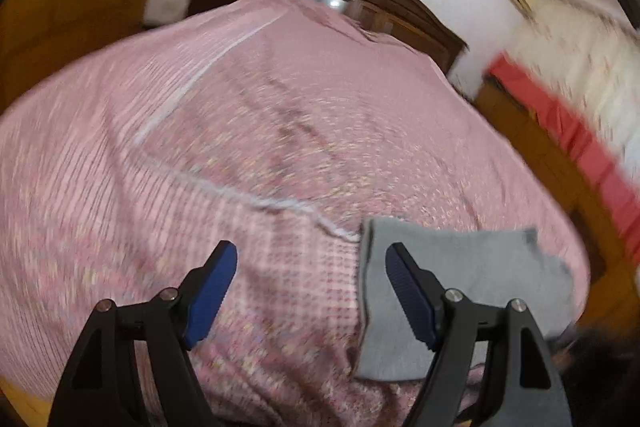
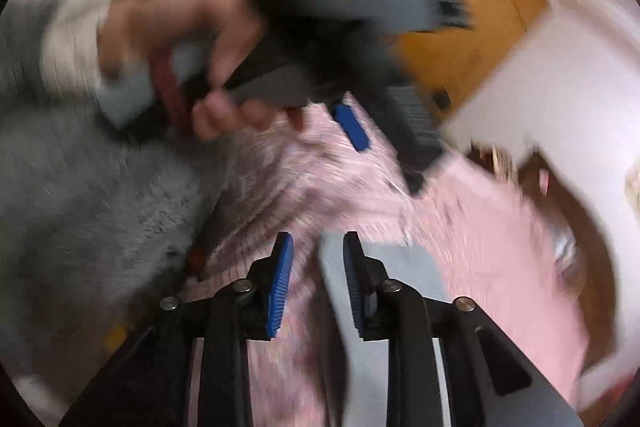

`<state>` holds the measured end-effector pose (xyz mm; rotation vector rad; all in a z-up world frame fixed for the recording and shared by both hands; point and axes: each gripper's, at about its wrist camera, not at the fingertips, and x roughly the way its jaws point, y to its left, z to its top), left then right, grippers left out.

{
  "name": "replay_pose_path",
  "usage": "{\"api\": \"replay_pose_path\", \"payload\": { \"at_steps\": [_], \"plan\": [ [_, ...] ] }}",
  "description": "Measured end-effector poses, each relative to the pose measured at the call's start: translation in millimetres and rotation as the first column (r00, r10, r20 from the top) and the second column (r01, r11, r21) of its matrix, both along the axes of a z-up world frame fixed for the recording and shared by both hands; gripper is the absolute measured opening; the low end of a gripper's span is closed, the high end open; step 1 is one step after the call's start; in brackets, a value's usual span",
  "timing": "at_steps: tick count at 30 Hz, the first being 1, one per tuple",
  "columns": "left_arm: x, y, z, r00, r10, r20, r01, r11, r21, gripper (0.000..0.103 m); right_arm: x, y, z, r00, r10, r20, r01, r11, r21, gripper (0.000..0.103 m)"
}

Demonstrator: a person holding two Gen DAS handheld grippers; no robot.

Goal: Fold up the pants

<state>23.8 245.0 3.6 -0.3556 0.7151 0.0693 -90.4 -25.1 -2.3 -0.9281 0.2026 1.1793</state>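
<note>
Grey pants lie folded in a flat rectangle on a pink patterned bedspread, near its right edge. My left gripper is open and empty above the bed; its right finger overlaps the pants' left part. In the right wrist view the pants show as a grey patch under my right gripper, which is open and empty, its right finger over the cloth. The other gripper and the hand holding it show blurred above.
A dark wooden headboard stands at the far end of the bed. An orange wooden floor and a red cloth lie to the right. A grey fuzzy sleeve fills the left of the right wrist view. Both views are motion-blurred.
</note>
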Motion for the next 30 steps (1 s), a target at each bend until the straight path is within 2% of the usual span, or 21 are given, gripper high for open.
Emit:
{"api": "replay_pose_path", "payload": {
  "at_steps": [3, 4, 6, 8, 10, 11, 13, 14, 15, 16, 17, 18, 19, 21, 22, 23, 24, 25, 26, 27, 30],
  "plan": [
    [26, -30, 11, 0.989, -0.148, -0.021, 0.149, 0.979, 0.142, 0.08, 34, -56, 29, 0.981, -0.154, -0.118, 0.16, 0.986, 0.046, 0.038],
    [34, -37, 14, 0.982, -0.185, -0.03, 0.188, 0.969, 0.162, 0.08, 44, -72, 33, 0.971, -0.202, -0.128, 0.21, 0.977, 0.047, 0.039],
    [56, -47, 11, 0.966, -0.252, -0.061, 0.259, 0.952, 0.164, 0.08, 65, -110, 35, 0.942, -0.32, -0.103, 0.324, 0.946, 0.026, 0.039],
    [71, -55, 9, 0.953, -0.291, -0.085, 0.301, 0.941, 0.157, 0.07, 79, -141, 34, 0.91, -0.404, -0.091, 0.406, 0.914, 0.008, 0.039],
    [85, -65, 1, 0.934, -0.334, -0.123, 0.353, 0.916, 0.192, 0.058, 87, -168, 34, 0.875, -0.467, -0.125, 0.471, 0.882, 0.003, 0.039],
    [91, -70, -4, 0.925, -0.354, -0.14, 0.377, 0.901, 0.215, 0.058, 89, -179, 33, 0.86, -0.489, -0.147, 0.495, 0.869, 0.004, 0.039],
    [106, -80, -23, 0.892, -0.391, -0.226, 0.441, 0.863, 0.249, 0.058, 87, -197, 32, 0.834, -0.524, -0.175, 0.532, 0.847, -0.002, 0.039],
    [113, -82, -35, 0.877, -0.39, -0.281, 0.459, 0.852, 0.253, 0.057, 83, -204, 32, 0.814, -0.553, -0.177, 0.561, 0.828, -0.005, 0.039],
    [118, -83, -42, 0.87, -0.389, -0.302, 0.466, 0.848, 0.251, 0.057, 81, -207, 32, 0.799, -0.574, -0.18, 0.583, 0.813, -0.005, 0.039],
    [121, -83, -46, 0.873, -0.391, -0.292, 0.463, 0.852, 0.245, 0.053, 79, -211, 31, 0.767, -0.61, -0.199, 0.622, 0.783, -0.005, 0.039],
    [121, -83, -45, 0.878, -0.391, -0.276, 0.457, 0.858, 0.236, 0.048, 75, -212, 30, 0.721, -0.648, -0.247, 0.669, 0.743, 0.0, 0.039],
    [122, -83, -43, 0.886, -0.388, -0.254, 0.445, 0.867, 0.226, 0.034, 69, -214, 30, 0.664, -0.665, -0.343, 0.714, 0.7, 0.024, 0.039],
    [121, -83, -41, 0.894, -0.381, -0.237, 0.432, 0.874, 0.223, 0.022, 66, -216, 29, 0.628, -0.647, -0.431, 0.734, 0.677, 0.052, 0.039],
    [119, -86, -41, 0.908, -0.36, -0.213, 0.406, 0.883, 0.234, 0.016, 49, -213, 21, 0.562, -0.565, -0.604, 0.761, 0.64, 0.108, 0.039],
    [118, -88, -42, 0.907, -0.362, -0.216, 0.409, 0.879, 0.244, 0.012, 41, -207, 14, 0.534, -0.524, -0.664, 0.762, 0.638, 0.11, 0.039],
    [118, -92, -42, 0.908, -0.36, -0.216, 0.409, 0.873, 0.265, 0.012, 35, -199, 7, 0.528, -0.503, -0.684, 0.751, 0.652, 0.101, 0.039],
    [115, -94, -42, 0.911, -0.354, -0.21, 0.403, 0.87, 0.284, 0.011, 27, -187, -1, 0.542, -0.478, -0.691, 0.712, 0.698, 0.075, 0.039],
    [113, -95, -42, 0.915, -0.347, -0.203, 0.396, 0.87, 0.296, 0.011, 21, -177, -6, 0.569, -0.483, -0.666, 0.679, 0.733, 0.048, 0.039],
    [111, -95, -41, 0.921, -0.338, -0.194, 0.384, 0.873, 0.3, 0.011, 11, -164, -11, 0.621, -0.508, -0.597, 0.641, 0.767, 0.014, 0.039],
    [108, -94, -41, 0.928, -0.325, -0.18, 0.366, 0.883, 0.295, 0.011, 3, -158, -13, 0.657, -0.518, -0.547, 0.621, 0.784, 0.004, 0.039],
    [101, -89, -38, 0.95, -0.276, -0.144, 0.307, 0.91, 0.279, 0.01, -7, -157, -12, 0.7, -0.493, -0.516, 0.588, 0.809, 0.025, 0.039]
  ]
}}
